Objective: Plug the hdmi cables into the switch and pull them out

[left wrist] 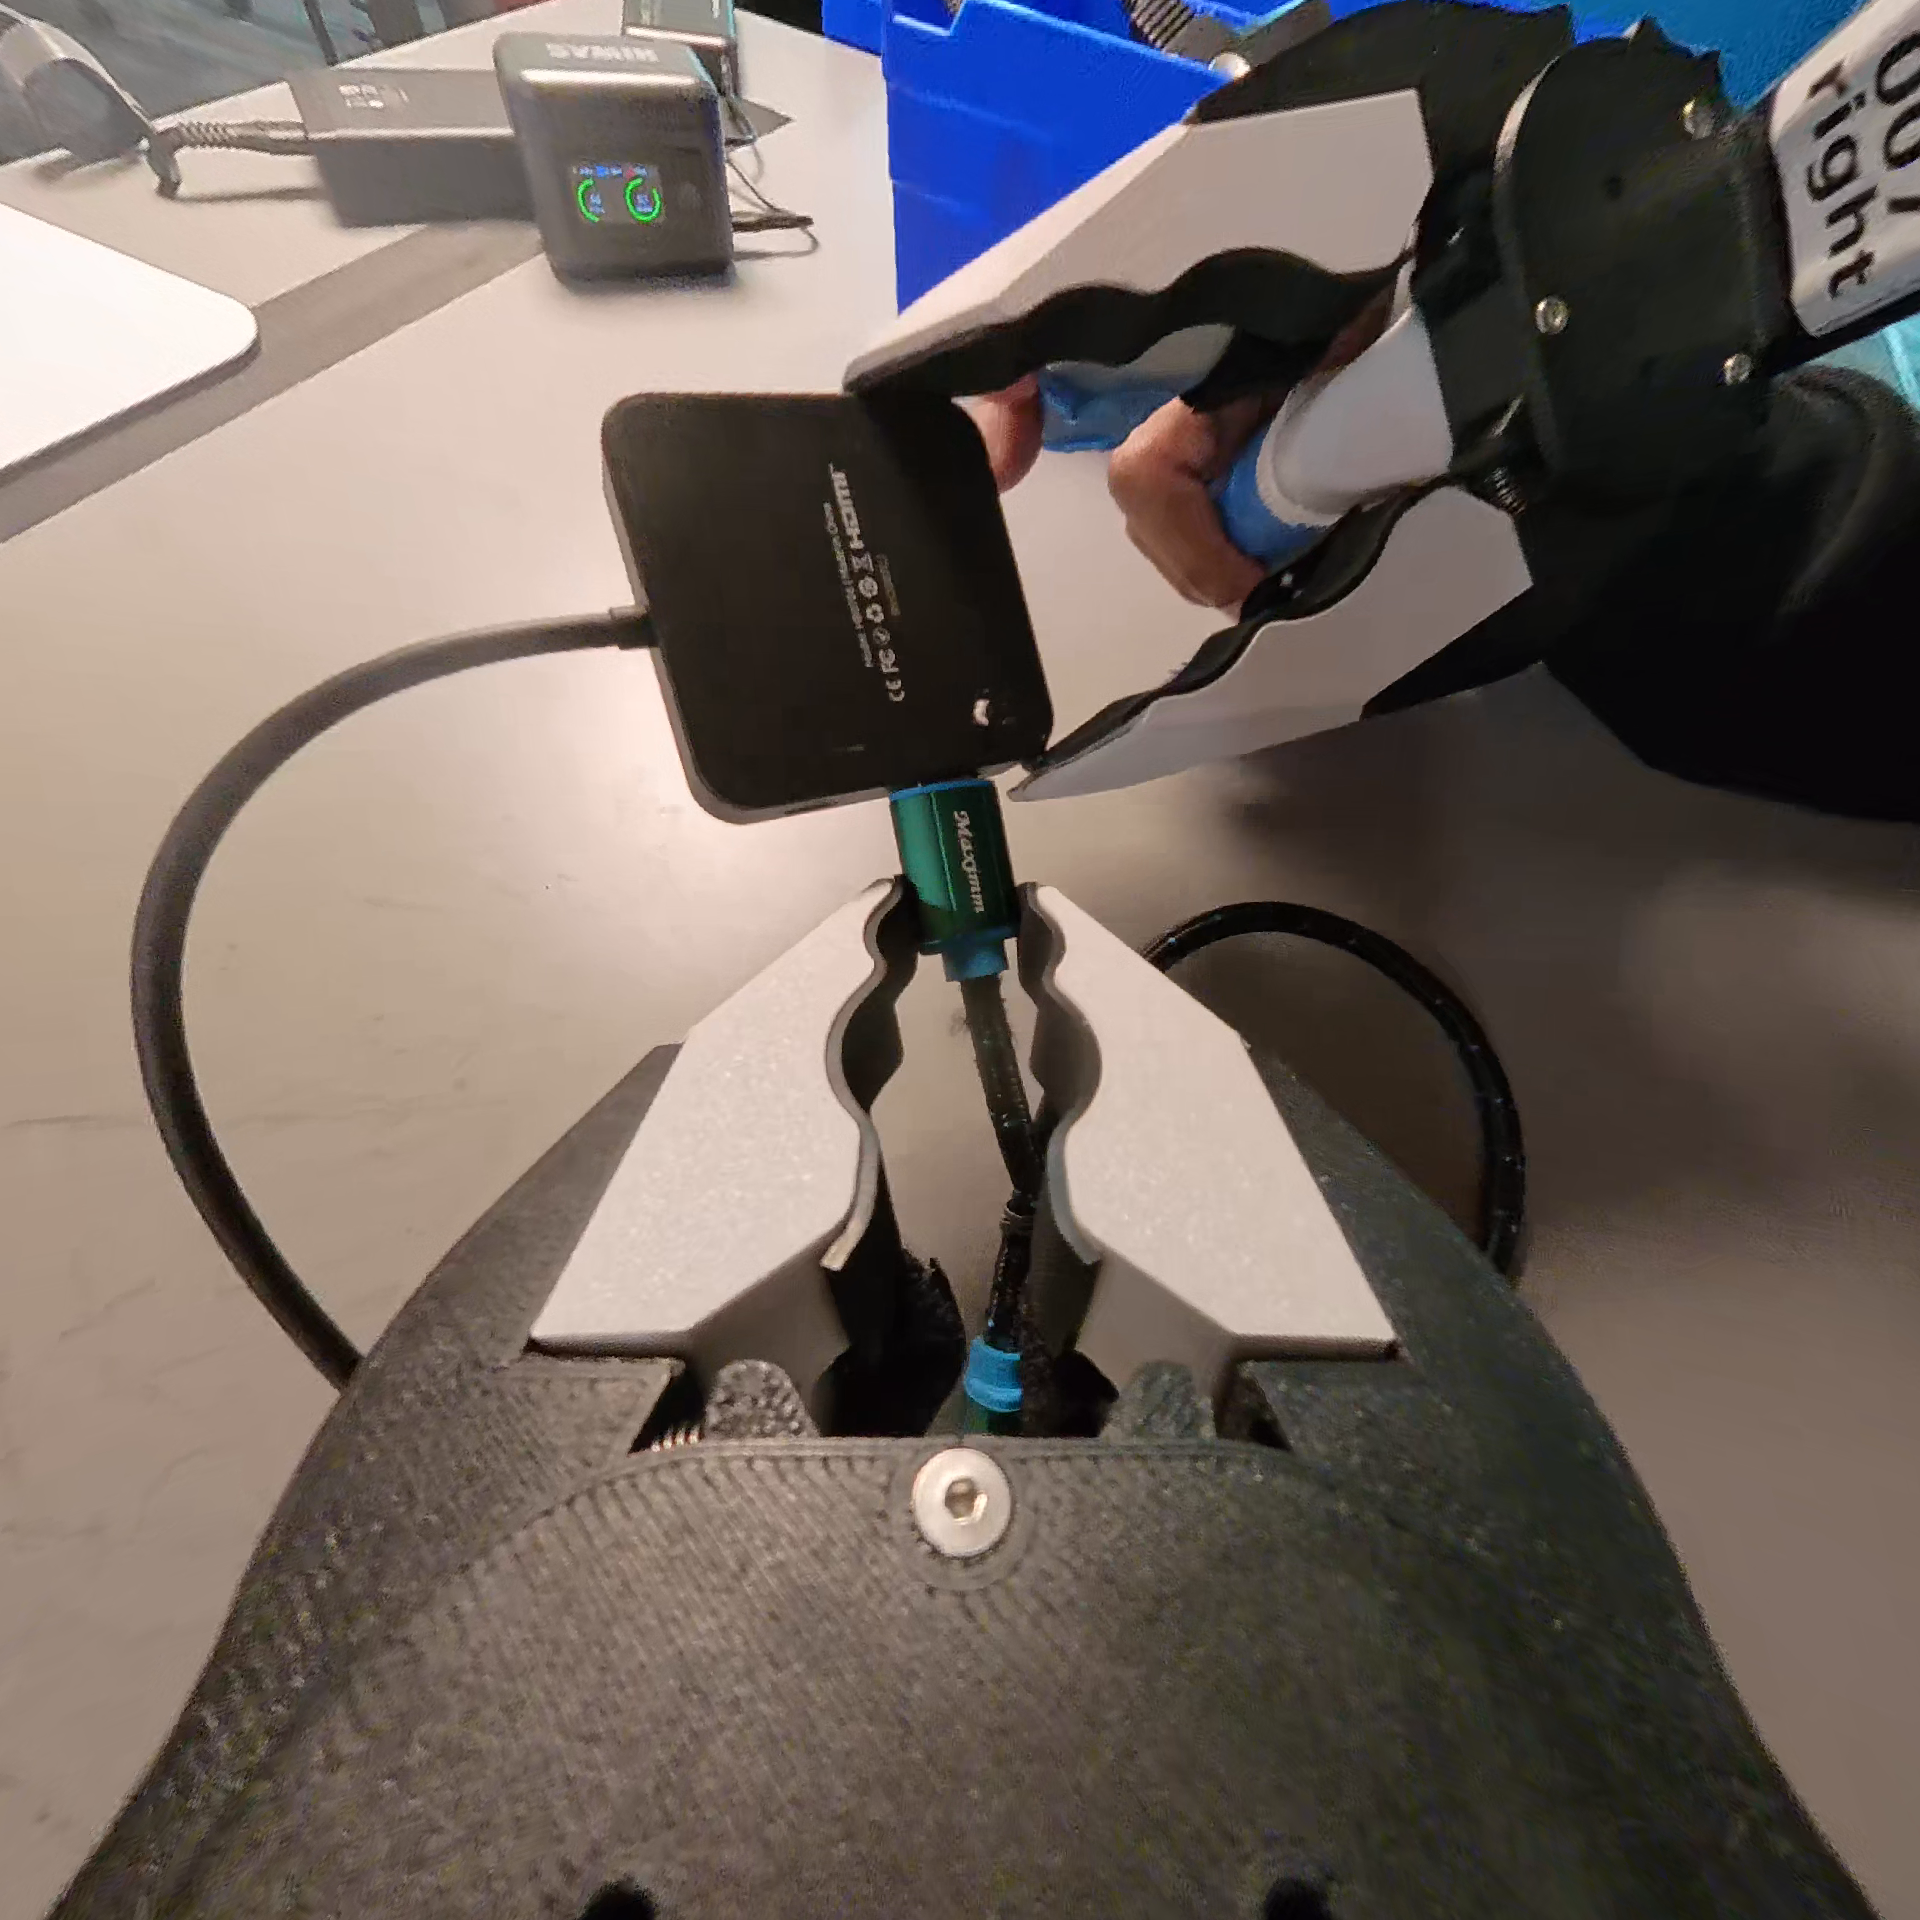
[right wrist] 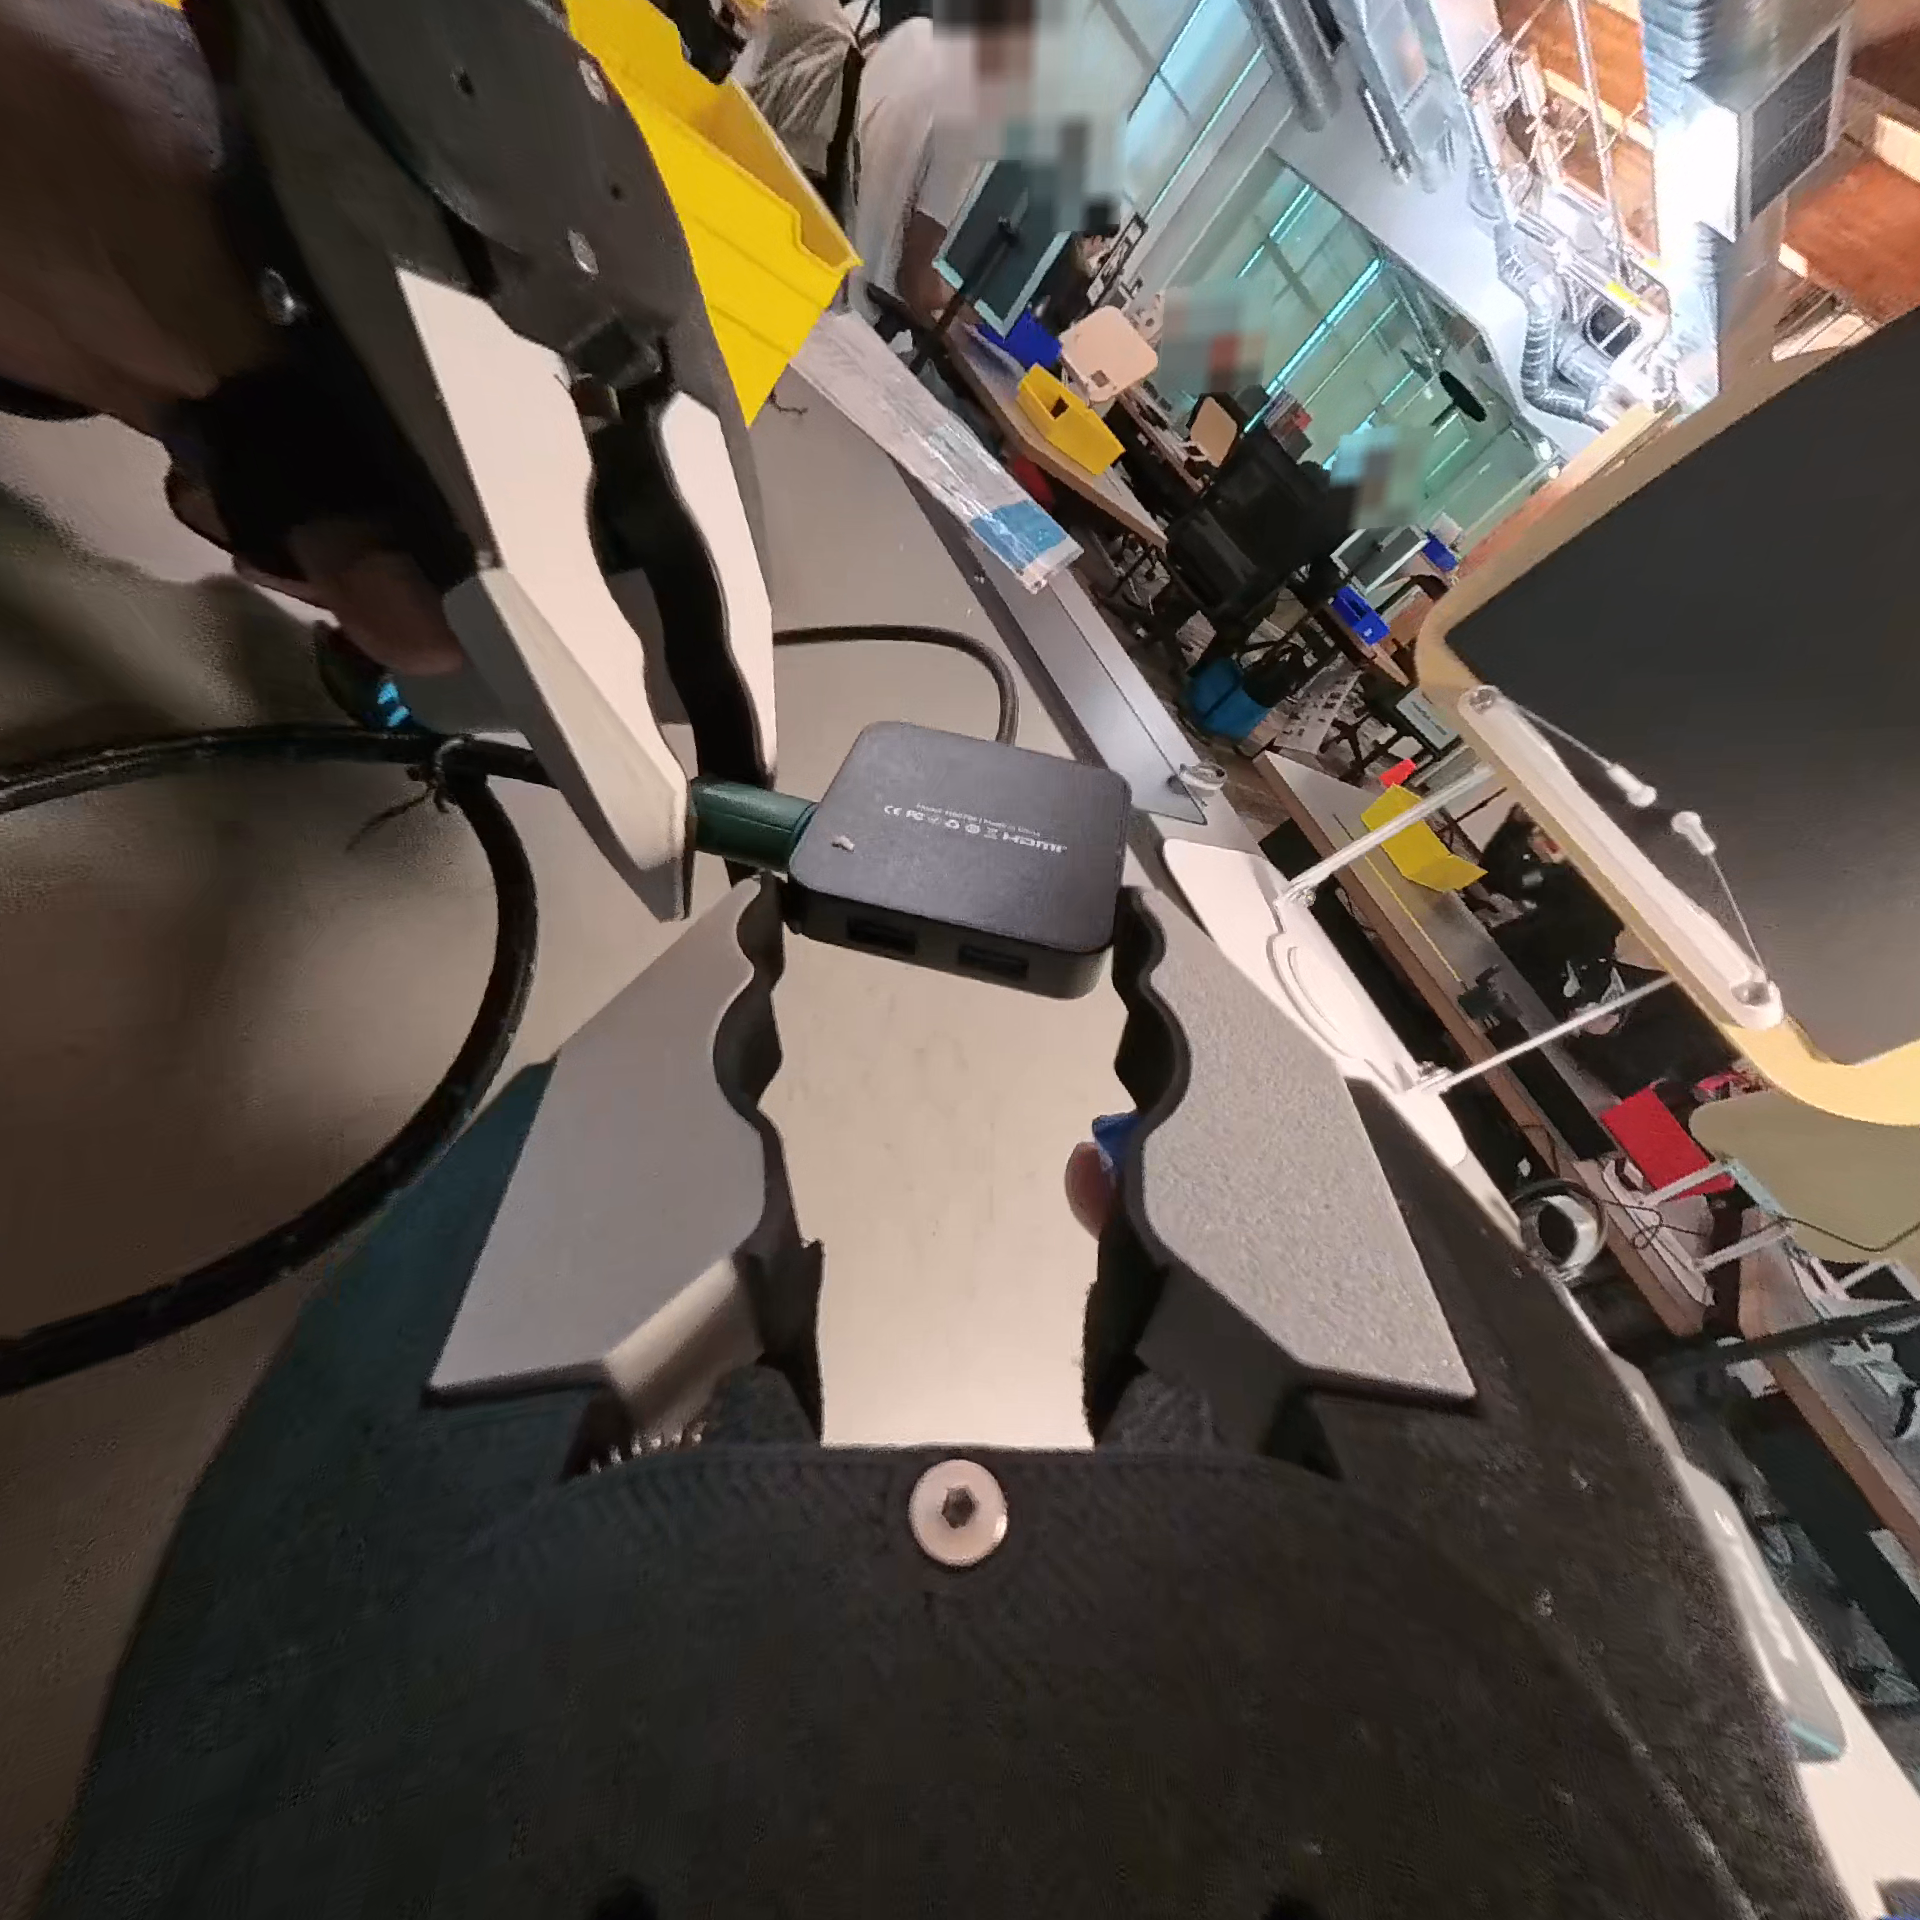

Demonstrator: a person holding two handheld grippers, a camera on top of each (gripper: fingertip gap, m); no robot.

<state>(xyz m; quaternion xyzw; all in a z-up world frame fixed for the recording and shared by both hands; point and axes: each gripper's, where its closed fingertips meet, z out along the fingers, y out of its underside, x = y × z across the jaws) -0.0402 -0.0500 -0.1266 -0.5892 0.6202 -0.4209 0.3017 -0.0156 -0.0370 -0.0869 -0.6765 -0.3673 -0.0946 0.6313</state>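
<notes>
The flat black square HDMI switch (left wrist: 826,603) is hanging above the grey table (left wrist: 364,831), the left gripper (left wrist: 961,904) below it clamping the green metal HDMI plug (left wrist: 945,868) seated in its edge, the right gripper (right wrist: 940,940) squeezing its sides.

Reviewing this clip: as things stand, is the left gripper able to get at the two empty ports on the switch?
Probably not. The left gripper is shut on the green plug, and the empty ports face into the right gripper, whose fingers clamp the switch on both sides.
</notes>
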